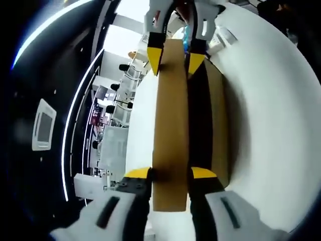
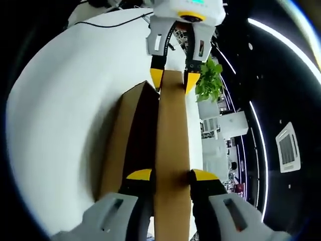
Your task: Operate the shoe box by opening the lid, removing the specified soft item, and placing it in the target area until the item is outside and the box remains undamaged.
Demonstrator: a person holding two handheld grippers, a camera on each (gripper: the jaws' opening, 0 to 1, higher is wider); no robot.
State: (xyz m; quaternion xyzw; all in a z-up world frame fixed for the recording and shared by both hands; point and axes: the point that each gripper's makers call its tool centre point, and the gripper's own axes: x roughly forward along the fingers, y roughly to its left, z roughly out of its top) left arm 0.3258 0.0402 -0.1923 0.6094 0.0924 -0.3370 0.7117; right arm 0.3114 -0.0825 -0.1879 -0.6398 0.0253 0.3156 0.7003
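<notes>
can't see into the shoe box (image 1: 215, 115) at all, my lifted lid (image 1: 170, 125) leaves the inside (image 2: 143, 135) just dark shadow, so whatever soft item is in there is hidden from me

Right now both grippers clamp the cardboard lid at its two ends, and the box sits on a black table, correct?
Not quite: the table is white, as the right gripper view shows. The left gripper and right gripper do clamp the lid at opposite ends, beside the box.
</notes>
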